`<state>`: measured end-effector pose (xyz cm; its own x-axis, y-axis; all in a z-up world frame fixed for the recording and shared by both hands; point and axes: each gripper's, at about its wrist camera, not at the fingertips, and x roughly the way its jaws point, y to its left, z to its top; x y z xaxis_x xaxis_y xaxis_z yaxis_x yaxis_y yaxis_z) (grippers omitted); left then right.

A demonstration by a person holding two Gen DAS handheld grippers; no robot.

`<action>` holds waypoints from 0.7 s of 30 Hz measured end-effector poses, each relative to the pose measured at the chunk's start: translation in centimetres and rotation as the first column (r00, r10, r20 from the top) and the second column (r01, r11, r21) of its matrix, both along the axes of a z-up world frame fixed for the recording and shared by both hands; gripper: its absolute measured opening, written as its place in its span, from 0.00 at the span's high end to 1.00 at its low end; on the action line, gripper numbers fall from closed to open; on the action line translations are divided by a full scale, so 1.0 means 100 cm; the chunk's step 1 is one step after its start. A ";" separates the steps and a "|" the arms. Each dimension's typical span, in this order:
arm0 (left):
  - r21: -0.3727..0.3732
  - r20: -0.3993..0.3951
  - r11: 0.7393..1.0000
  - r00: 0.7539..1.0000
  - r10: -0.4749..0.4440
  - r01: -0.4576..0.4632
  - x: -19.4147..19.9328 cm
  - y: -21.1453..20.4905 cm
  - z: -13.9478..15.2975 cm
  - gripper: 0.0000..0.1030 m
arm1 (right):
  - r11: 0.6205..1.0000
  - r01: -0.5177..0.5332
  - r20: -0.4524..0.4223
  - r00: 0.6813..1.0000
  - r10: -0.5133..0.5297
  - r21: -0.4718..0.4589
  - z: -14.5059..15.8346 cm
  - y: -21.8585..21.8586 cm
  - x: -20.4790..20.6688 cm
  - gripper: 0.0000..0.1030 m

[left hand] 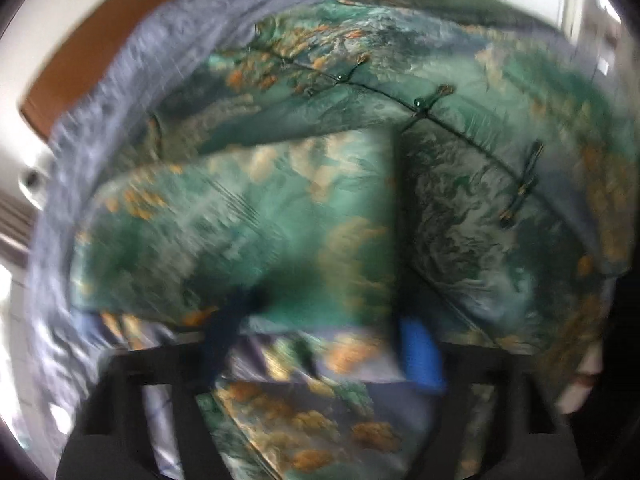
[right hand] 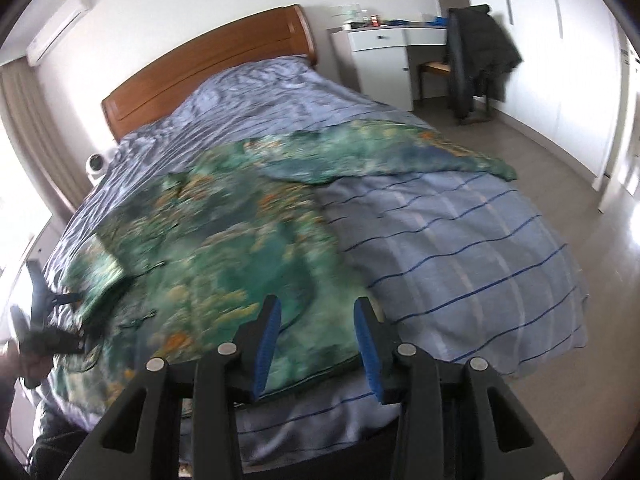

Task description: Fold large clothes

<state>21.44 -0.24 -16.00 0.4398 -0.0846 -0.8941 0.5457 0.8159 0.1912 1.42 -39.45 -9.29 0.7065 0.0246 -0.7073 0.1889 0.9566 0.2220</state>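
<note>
A large green garment (right hand: pixel 224 232) with orange and white print and a buttoned front lies spread on the bed; one sleeve (right hand: pixel 400 152) reaches toward the right edge. In the left wrist view the garment (left hand: pixel 460 184) fills the frame. My left gripper (left hand: pixel 320 344) looks shut on a folded-over sleeve or flap (left hand: pixel 256 216) of the garment, lifted above the rest; it also shows in the right wrist view (right hand: pixel 60 312) at the bed's left side. My right gripper (right hand: pixel 316 320) is open and empty, just above the garment's near hem.
The bed (right hand: pixel 460 240) has a blue striped cover and a wooden headboard (right hand: pixel 208 68). A white desk (right hand: pixel 384 52) and a chair with a dark jacket (right hand: pixel 476 60) stand at the far right. Bare floor (right hand: pixel 560 152) lies right of the bed.
</note>
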 end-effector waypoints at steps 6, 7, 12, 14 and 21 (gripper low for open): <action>-0.102 0.098 0.990 0.989 0.108 -0.098 -0.026 0.043 0.052 0.87 | 0.999 -0.053 0.010 0.999 0.053 0.000 0.002 0.031 0.000 0.62; -0.133 0.122 0.982 0.981 0.150 -0.134 -0.031 0.058 0.066 0.87 | 0.998 -0.062 0.013 0.998 0.062 -0.004 0.003 0.035 0.000 0.62; -0.210 0.242 0.924 0.899 0.366 -0.320 -0.060 0.138 0.122 0.87 | 0.994 -0.102 0.023 0.994 0.103 -0.045 0.008 0.052 0.000 0.61; -0.221 0.279 0.893 0.852 0.443 -0.392 -0.068 0.166 0.134 0.87 | 0.992 -0.115 0.023 0.993 0.116 -0.050 0.008 0.057 0.001 0.61; -0.297 0.237 0.661 0.618 0.750 -0.689 -0.074 0.295 0.131 0.83 | 0.985 -0.168 0.017 0.986 0.168 -0.036 0.004 0.075 0.004 0.61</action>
<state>14.05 29.30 -2.86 0.6689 0.2556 -0.6981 -0.2974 0.9526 0.0638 1.78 -31.94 -8.91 0.7085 0.1203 -0.6954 0.0208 0.9814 0.1910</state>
